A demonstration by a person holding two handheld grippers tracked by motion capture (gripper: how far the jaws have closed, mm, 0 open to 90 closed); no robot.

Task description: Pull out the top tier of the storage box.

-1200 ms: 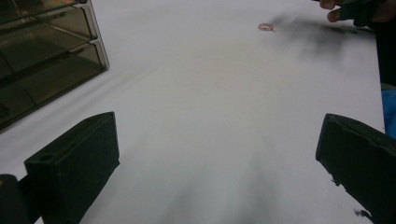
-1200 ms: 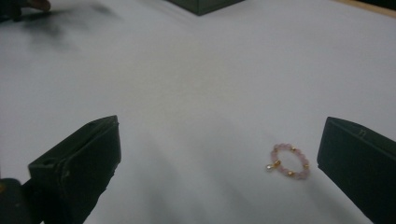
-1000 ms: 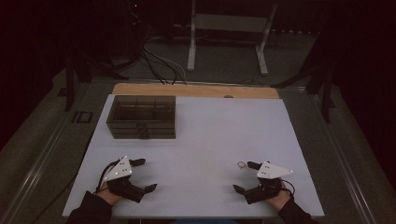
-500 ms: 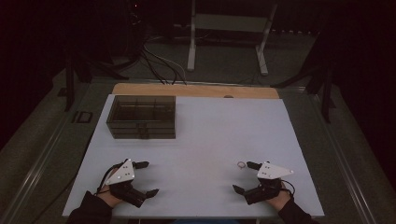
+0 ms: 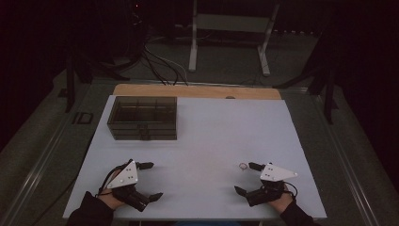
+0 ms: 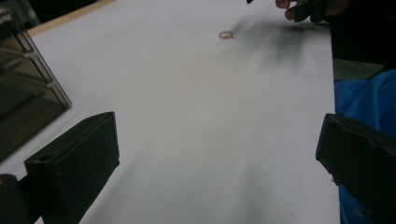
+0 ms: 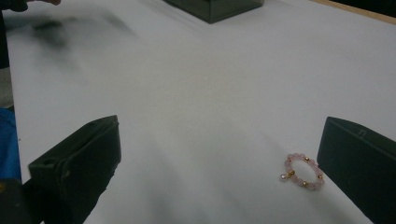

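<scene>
High view first: near the bottom edge of the white table [image 5: 202, 141], a person's two hands hold two grippers. The left gripper [image 5: 149, 180] sits low on the left side, and its two black jaws are spread wide apart with nothing between them. The right gripper [image 5: 248, 178] sits low on the right side, and its jaws are wide apart too, holding nothing.

Just beside the far jaw of the right gripper lies a small bead ring [image 5: 243, 166], flat on the table. It looks close to that jaw, but I cannot tell if they touch. From the right gripper view, the bead ring [image 7: 302, 171] is pink with little gold beads and one tiny hanging bead, and it lies just inside the jaw on that picture's right.

From the left gripper view, the ring [image 6: 226, 34] is a small spot far across the table.

Farther back, on the left side, stands a dark see-through box [image 5: 143, 117] with compartments inside.
</scene>
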